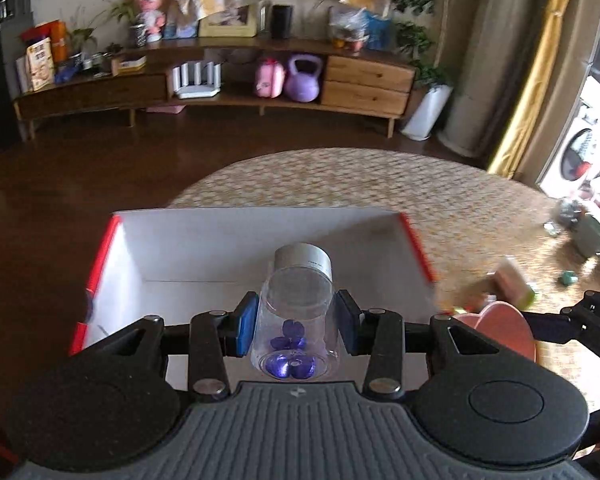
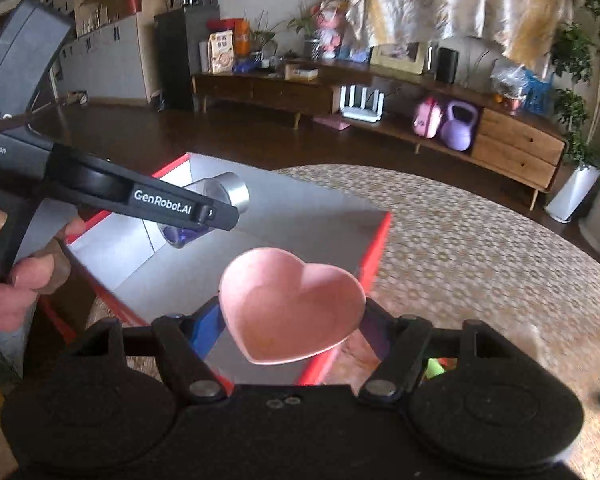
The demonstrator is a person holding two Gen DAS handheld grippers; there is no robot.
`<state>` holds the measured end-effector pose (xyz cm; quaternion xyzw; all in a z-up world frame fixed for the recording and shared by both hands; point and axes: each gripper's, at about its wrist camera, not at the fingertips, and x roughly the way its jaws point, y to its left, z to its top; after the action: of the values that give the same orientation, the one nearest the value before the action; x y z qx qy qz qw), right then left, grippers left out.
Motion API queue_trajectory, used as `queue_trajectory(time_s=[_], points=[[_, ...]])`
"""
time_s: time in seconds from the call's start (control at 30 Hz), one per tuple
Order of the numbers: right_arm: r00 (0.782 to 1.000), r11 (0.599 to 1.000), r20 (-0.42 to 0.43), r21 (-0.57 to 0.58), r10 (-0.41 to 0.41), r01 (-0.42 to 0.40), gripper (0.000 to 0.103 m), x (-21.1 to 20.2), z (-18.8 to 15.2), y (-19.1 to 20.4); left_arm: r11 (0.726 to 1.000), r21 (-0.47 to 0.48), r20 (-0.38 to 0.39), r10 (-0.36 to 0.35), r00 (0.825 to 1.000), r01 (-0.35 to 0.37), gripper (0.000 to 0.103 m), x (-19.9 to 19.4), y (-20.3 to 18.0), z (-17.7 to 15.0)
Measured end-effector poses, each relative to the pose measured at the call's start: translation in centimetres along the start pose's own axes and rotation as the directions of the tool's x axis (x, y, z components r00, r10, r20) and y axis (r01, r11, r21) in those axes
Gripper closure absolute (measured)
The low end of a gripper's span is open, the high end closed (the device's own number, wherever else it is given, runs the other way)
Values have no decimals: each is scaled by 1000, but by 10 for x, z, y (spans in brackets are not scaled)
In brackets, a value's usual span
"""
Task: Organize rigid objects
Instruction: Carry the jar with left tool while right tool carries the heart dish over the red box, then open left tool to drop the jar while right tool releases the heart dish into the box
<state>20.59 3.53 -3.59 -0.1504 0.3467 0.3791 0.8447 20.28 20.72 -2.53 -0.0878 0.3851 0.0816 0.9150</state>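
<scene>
My left gripper [image 1: 297, 322] is shut on a clear jar [image 1: 296, 320] with a silver lid and purple pieces inside, held tilted above the open red-edged box [image 1: 204, 256] with a white inside. The jar also shows in the right wrist view [image 2: 216, 200], behind the left gripper [image 2: 204, 212]. My right gripper [image 2: 294, 320] is shut on a pink heart-shaped dish [image 2: 292, 304], held over the box's [image 2: 300, 224] near right corner. The dish shows at the right in the left wrist view [image 1: 496, 328].
The box sits on a round table with a patterned cloth [image 1: 380, 180]. Small blurred objects lie on the cloth at the right [image 1: 508, 276]. A green piece [image 2: 434, 368] lies under my right gripper. A low wooden sideboard [image 1: 220, 88] stands across the dark floor.
</scene>
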Motion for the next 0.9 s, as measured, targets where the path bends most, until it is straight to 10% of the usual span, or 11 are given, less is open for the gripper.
queue_trajectory(time_s=[0.47,0.9], points=[[976,999,-218,-44,-19,9,32,110,22,25,990,68,-181,135,974,-125,64,80,35,18],[958,994,-283,-102,-56,28,22,122,21,34,990,64,-262,136,955,-124,64,101,40,12]])
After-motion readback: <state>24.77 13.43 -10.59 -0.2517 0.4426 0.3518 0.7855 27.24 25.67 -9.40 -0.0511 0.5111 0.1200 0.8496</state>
